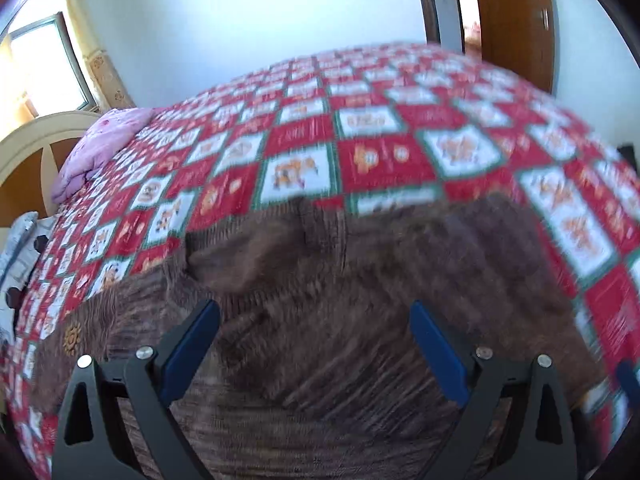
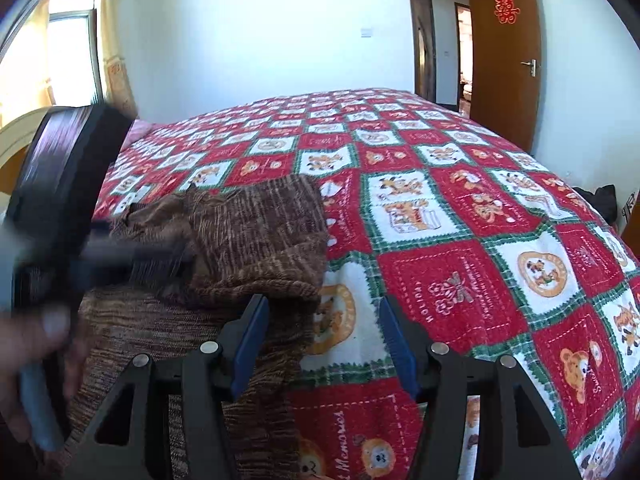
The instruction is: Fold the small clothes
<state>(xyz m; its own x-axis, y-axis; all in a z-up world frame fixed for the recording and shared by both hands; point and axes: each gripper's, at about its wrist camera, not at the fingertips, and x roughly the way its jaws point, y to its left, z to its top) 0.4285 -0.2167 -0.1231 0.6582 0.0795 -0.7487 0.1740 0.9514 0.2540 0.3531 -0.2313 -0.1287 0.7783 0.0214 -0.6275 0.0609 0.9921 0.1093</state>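
Brown knit garment [image 1: 340,320] under open left jaws, beside right jaws

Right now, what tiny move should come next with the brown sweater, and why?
Probably lower the open right tool onto the brown sweater edge and pinch it: the tool holds nothing, and the sweater lies partly folded, still bunched, on the checked blanket.

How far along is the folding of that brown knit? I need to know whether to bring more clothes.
Partly done: the brown knit garment lies on the red checked bedspread with one part already turned over itself. Nothing is gripped now: the left gripper and right gripper both stand open above it. Further folds look left.
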